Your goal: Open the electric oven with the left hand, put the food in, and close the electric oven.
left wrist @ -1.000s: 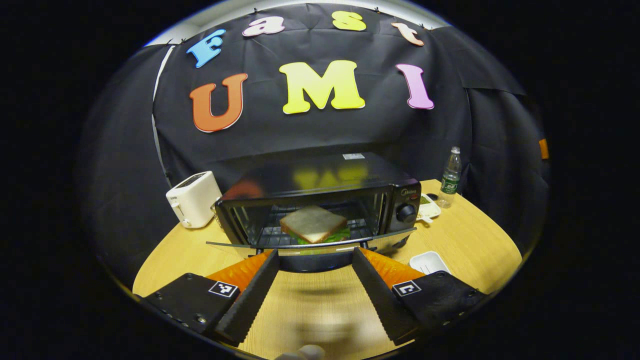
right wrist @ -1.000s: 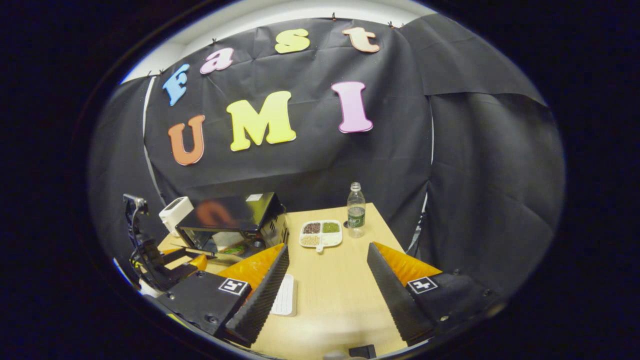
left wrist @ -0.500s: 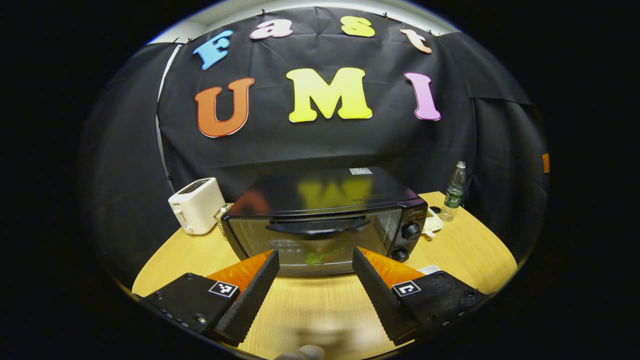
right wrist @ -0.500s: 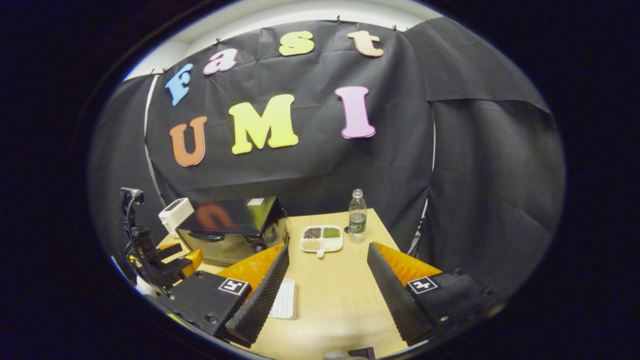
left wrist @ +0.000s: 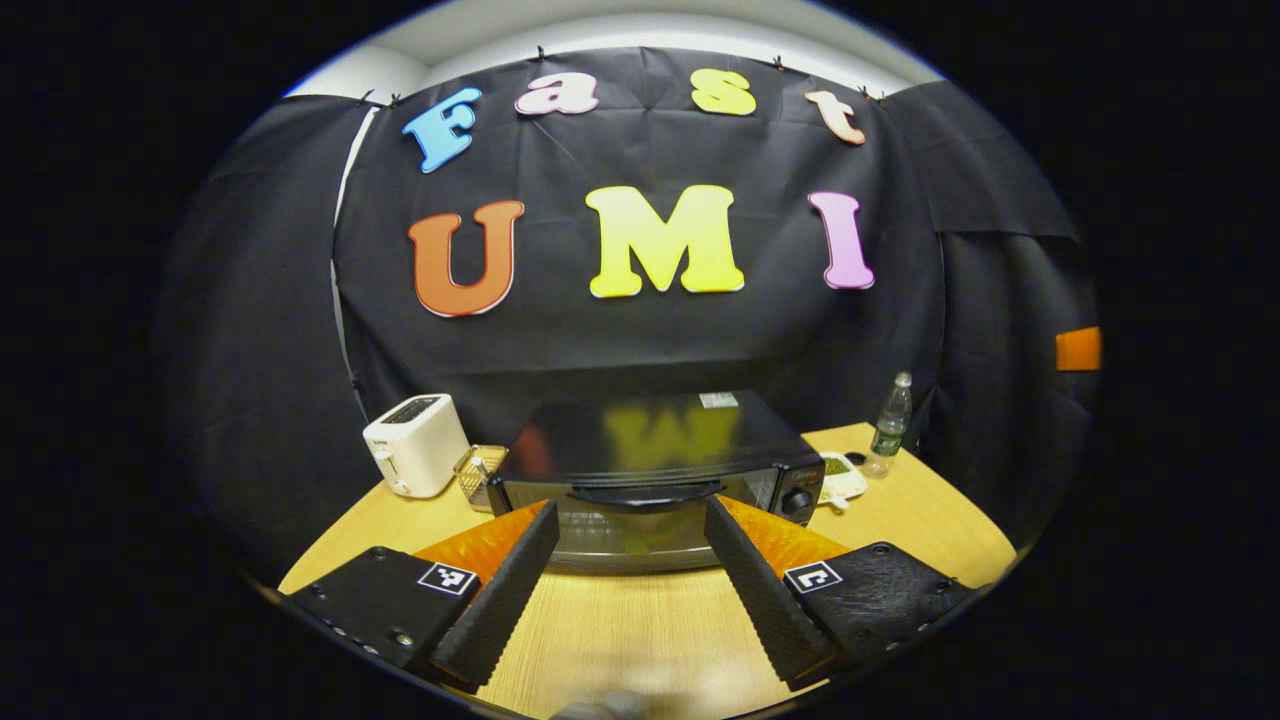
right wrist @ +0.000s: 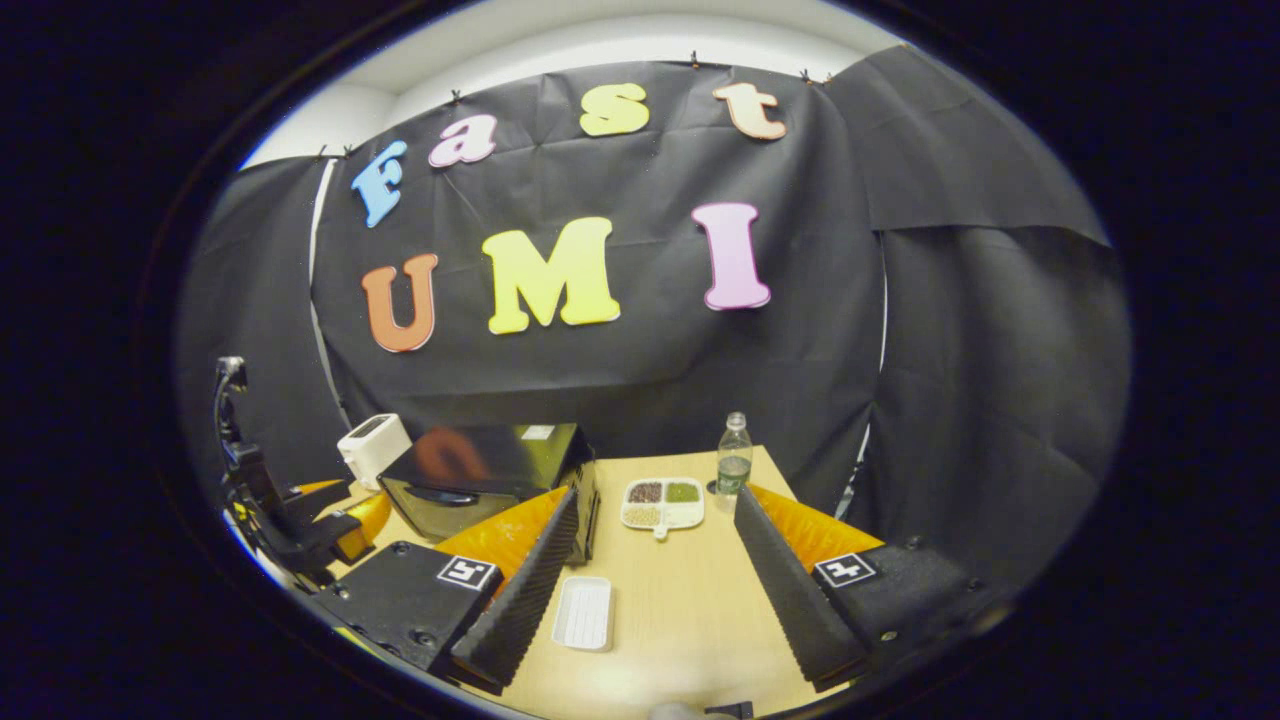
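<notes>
Door's up now — 1 s ago it hung flat w/ the sandwich showing on the rack, and now the electric oven is shut, handle across the front at 12 o'clock from the left gripper. Both grippers have backed off too; oven sits smaller in the left gripper view.

Left to right: white toaster at 10 o'clock, small wire basket just beside it, then the oven, w/ something green, prob. the food, dim behind the glass. Divided snack tray & water bottle off at 2 o'clock.

Left gripper's fingers are spread, nothing between them, apart from the handle. Right gripper likewise released & empty, over bare table, white tray near its left finger.

Reads to me as task basically done: food in, door closed. Only thing left, I'd say, is pulling clear w/o bumping the handle.
</notes>
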